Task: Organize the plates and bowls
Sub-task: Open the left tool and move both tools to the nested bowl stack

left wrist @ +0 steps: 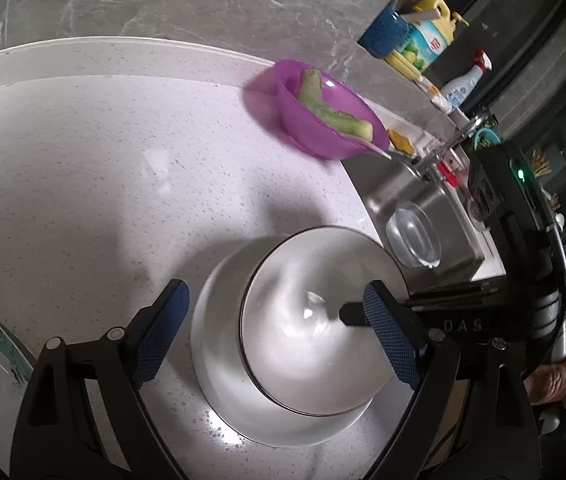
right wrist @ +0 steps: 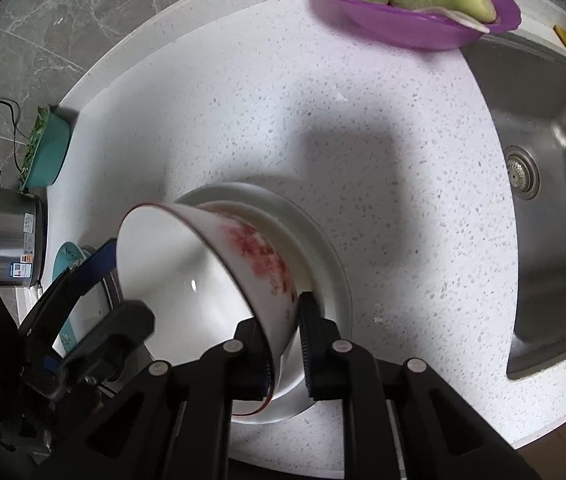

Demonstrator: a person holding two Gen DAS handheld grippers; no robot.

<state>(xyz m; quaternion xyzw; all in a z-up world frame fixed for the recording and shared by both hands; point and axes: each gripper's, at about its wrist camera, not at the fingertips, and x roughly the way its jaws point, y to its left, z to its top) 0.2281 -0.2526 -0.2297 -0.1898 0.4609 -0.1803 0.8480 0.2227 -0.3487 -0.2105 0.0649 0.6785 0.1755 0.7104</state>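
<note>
**Glaze, steel and speckled stone**

The white bowl [right wrist: 187, 276] is glossy glazed ceramic, with a mottled red pattern on its outer wall. Under it, the counter [right wrist: 403, 208] is smooth speckled white stone with a soft sheen. Right of the bowl, the sink [right wrist: 543, 120] is brushed steel. Beyond the bowl, the purple bowl [right wrist: 411, 20] looks like shiny translucent plastic. Left of the bowl, the pot [right wrist: 13, 236] is polished metal. The gripper [right wrist: 287, 344] is matt black plastic with ribbed blue pads [left wrist: 389, 334].

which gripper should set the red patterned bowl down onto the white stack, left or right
Right. The right gripper is shut on the red-patterned bowl, holding its rim tilted just over the stacked white dishes. The left gripper is open, empty, merely straddling the bowl.
</note>
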